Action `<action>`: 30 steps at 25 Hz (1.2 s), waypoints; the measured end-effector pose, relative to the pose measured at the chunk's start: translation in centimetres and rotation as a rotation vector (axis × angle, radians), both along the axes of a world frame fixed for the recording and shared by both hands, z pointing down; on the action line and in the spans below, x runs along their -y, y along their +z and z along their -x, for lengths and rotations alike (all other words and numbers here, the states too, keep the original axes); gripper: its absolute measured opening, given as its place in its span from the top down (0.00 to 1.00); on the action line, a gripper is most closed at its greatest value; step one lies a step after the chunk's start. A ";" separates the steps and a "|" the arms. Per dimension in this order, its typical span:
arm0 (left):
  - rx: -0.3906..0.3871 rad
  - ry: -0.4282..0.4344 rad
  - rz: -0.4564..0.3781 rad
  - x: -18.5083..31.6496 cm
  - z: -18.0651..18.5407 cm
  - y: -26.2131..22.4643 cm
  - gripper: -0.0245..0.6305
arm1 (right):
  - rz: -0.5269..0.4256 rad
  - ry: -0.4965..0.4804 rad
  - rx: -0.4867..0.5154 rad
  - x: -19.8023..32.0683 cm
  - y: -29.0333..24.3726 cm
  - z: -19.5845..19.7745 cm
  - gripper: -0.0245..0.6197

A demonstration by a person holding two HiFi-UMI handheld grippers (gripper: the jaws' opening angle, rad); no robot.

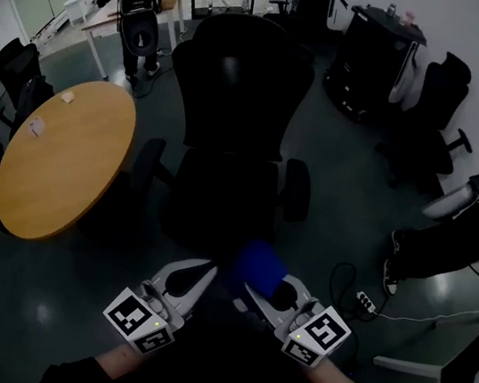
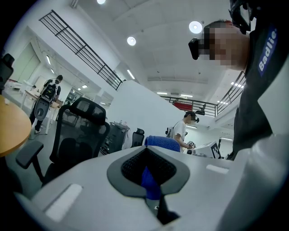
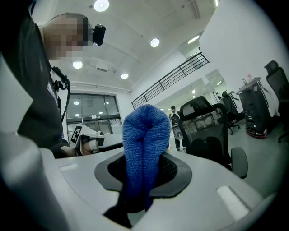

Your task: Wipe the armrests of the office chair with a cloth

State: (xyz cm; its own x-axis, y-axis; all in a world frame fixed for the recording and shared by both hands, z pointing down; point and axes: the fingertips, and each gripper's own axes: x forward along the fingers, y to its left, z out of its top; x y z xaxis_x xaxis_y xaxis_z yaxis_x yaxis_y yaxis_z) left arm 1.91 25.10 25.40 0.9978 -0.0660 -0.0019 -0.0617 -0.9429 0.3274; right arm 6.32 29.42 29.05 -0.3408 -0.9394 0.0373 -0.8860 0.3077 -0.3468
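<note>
head view dim | ceiling lights bright, glaring | fisheye edges vignetted

Left tool (image 1: 206, 273) and right tool (image 1: 252, 294) side by side, jaws clamped.

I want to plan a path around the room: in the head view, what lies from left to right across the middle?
Round wooden table → office chair → power strip → seated person's legs.

The right gripper (image 3: 140, 194) is clamped on a folded blue terry cloth (image 3: 144, 144), which stands upright from between its grey jaws as a rounded loop. To the right, beyond it, stands a black mesh-backed office chair (image 3: 205, 131), one padded armrest (image 3: 238, 162) facing the camera.
</note>
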 end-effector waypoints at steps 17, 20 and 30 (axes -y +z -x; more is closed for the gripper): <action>-0.017 0.015 -0.007 19.6 2.2 0.5 0.93 | 0.065 0.038 -0.011 18.7 -0.3 1.7 0.79; -0.003 0.018 -0.018 23.0 3.2 1.3 0.93 | 0.071 0.052 -0.018 21.7 -0.5 2.1 0.79; -0.036 0.048 0.012 31.2 5.8 1.8 0.93 | 0.110 0.101 -0.042 29.4 -0.7 3.1 0.79</action>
State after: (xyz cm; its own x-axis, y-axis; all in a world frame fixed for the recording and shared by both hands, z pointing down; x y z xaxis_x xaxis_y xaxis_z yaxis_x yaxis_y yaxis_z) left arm -3.93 -6.06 27.25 0.9991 -0.0180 -0.0375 -0.0042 -0.9406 0.3395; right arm 3.19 0.03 28.34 -0.2406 -0.9583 0.1542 -0.9251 0.1783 -0.3353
